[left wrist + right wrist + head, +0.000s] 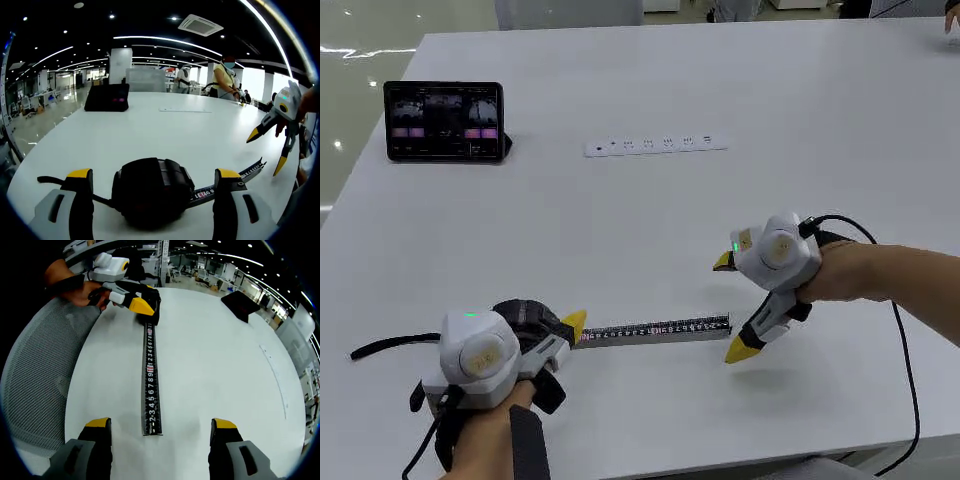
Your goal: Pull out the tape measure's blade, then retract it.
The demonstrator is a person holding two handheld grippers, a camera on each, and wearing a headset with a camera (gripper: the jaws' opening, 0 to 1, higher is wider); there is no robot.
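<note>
- The white table (650, 220) is carrying everything.
- The left gripper (154, 173) is straddling the black tape measure case (152, 192), with its jaws spread and a gap showing on each side.
- The right gripper (730, 306) is hovering at the blade's free end, jaws wide apart and gripping nothing.
- The blade (151, 385) is lying pulled out flat on the table, running from the case toward the right gripper.

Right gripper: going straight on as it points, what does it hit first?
Likely the free end of the blade, lying on the table between the open fingers of the right gripper. How high the fingers are above the table is unclear.
</note>
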